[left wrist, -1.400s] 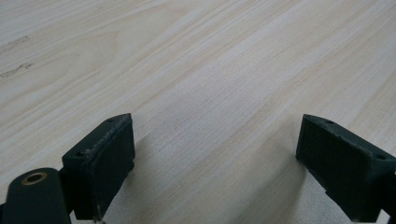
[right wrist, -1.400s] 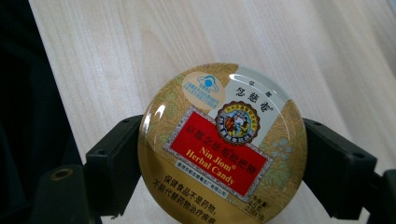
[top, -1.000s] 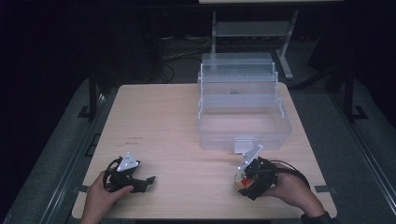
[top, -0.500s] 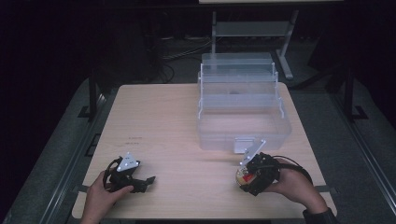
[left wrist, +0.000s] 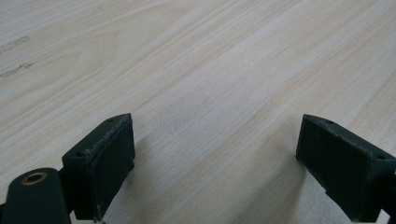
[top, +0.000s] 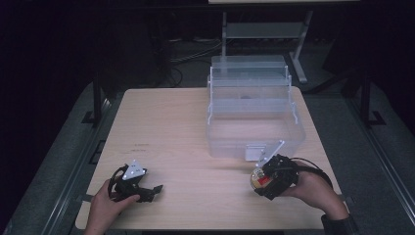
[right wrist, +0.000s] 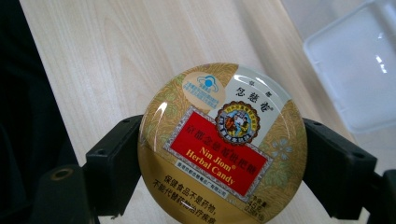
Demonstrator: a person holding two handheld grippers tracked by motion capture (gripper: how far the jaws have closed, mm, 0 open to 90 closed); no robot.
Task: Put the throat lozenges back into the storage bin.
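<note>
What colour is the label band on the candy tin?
Red, with gold lettering, on the candy tin; clearest in the right gripper view.

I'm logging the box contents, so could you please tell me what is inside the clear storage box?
The clear storage box looks empty: its bottom bin shows bare plastic, with one small dark spot on an upper tray. Glare and stacked trays hide some corners. The candy tin sits clamped in the right tool, outside it.

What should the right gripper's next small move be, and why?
Probably carry the candy tin forward over the clear box: the right gripper is clamped on the tin just short of the box's open tiers, while the left gripper rests open.
</note>
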